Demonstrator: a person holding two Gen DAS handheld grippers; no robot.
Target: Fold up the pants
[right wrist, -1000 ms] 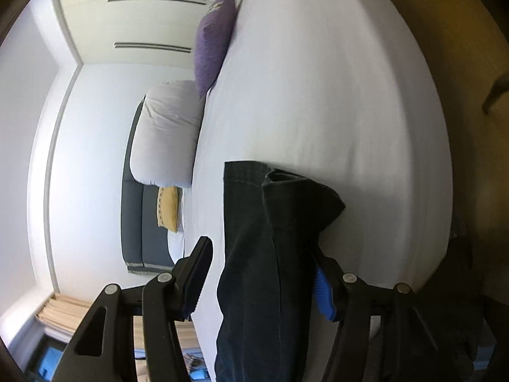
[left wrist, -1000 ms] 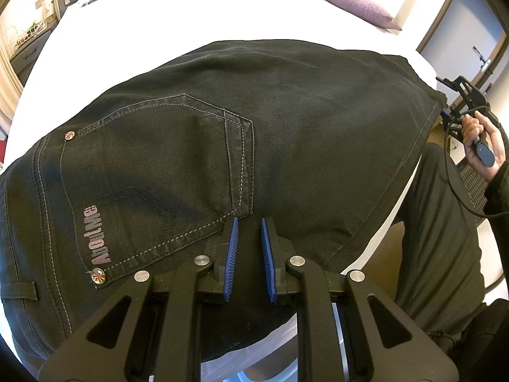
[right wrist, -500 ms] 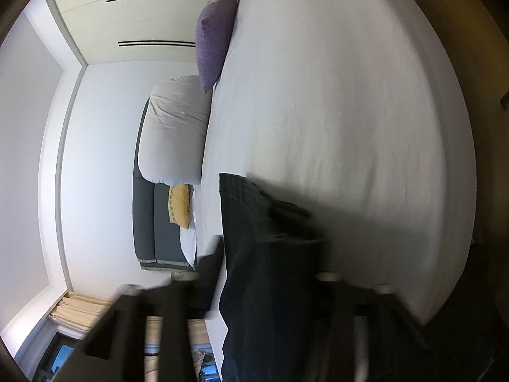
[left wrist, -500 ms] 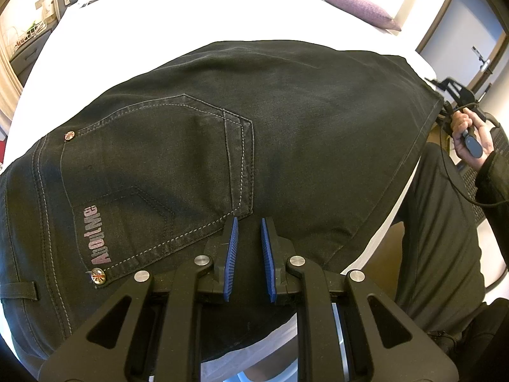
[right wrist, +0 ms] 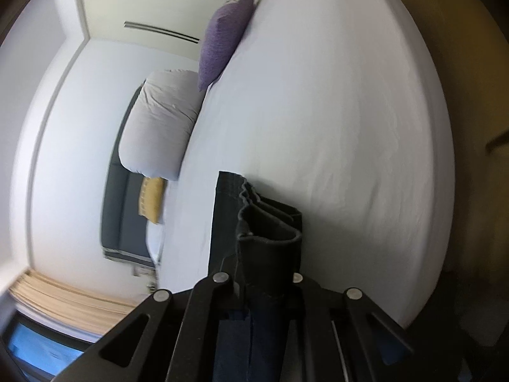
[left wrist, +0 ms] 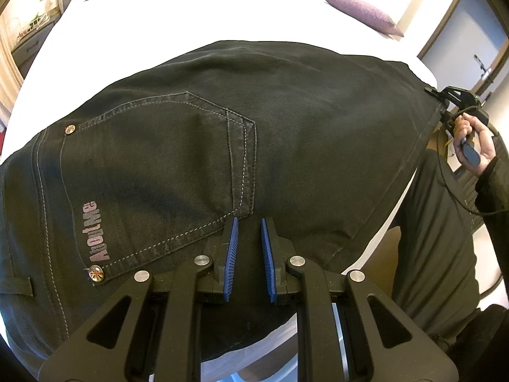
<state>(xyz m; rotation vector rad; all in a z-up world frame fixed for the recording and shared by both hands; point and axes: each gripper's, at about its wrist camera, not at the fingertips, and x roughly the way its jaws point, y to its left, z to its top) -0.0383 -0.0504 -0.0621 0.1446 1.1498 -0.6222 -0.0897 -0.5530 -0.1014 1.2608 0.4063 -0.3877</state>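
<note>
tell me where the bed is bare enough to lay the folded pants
Bare white sheet runs from the black pants up to the purple pillow and white pillows. The near edge is crowded: pants cover it, right tool clamped on their hem.

I am in a home bedroom: a white-sheeted bed (left wrist: pixel 191 31) fills my view, a purple cushion (right wrist: pixel 226 31) and white pillow (right wrist: pixel 159 124) at its far end, wardrobe doors (right wrist: pixel 152 9) behind.
</note>
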